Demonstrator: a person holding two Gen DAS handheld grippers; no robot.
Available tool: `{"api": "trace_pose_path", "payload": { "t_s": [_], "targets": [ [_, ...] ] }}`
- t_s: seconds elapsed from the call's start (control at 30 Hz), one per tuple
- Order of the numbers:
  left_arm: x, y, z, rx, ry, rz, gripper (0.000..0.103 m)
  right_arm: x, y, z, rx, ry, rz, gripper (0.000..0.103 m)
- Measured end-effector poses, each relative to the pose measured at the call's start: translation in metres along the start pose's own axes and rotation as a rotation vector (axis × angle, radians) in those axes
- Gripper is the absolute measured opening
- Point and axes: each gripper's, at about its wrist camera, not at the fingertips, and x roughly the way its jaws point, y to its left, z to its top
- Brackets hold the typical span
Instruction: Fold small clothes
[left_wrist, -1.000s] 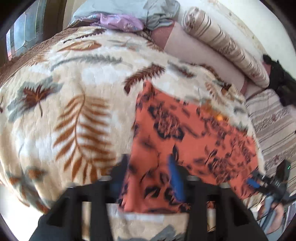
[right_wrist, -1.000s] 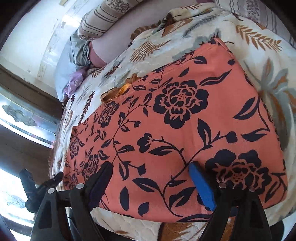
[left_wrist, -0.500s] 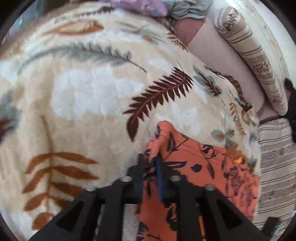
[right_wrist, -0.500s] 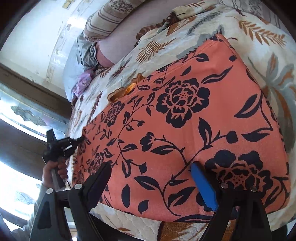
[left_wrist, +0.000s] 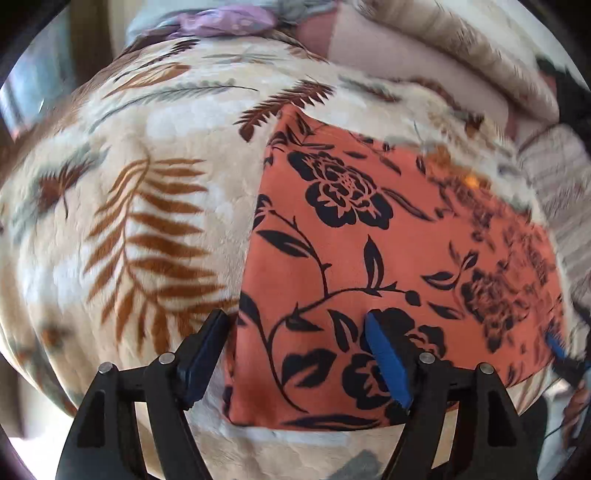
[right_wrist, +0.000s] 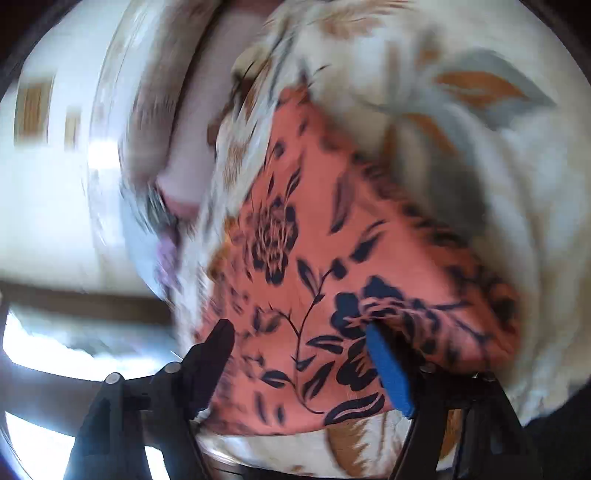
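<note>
Left tool (left_wrist: 295, 347) spread wide, just been opening, hovering over near left corner of the orange flowered cloth (left_wrist: 388, 258), nothing pinched. Cloth lies flat on the leaf-print blanket (left_wrist: 147, 221) on the bed. Right tool (right_wrist: 299, 354) also spread, just been closing a little, over the cloth's near edge; a raised fold sits by its blue pad, grip unclear. Right view blurred. Striped pillow (left_wrist: 461, 48) at back.

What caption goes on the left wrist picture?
Open left tongs over the orange cloth on a leafy blanket.
</note>
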Motion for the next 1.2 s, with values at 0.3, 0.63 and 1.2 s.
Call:
{"api": "trace_pose_path", "payload": {
  "t_s": [0.3, 0.63, 1.2],
  "targets": [
    [-0.039, -0.043, -0.001, 0.090, -0.083, -0.006, 0.077, -0.041, -0.014, -0.043, -0.036, -0.046, -0.014, 0.088],
    [-0.056, -0.136, -0.008, 0.318, -0.138, 0.016, 0.077, -0.037, -0.044, -0.018, 0.102, -0.097, 0.015, 0.088],
    [-0.043, -0.163, -0.008, 0.361, -0.111, 0.025, 0.077, -0.029, -0.042, 0.004, 0.078, -0.126, -0.011, 0.054]
  ]
}}
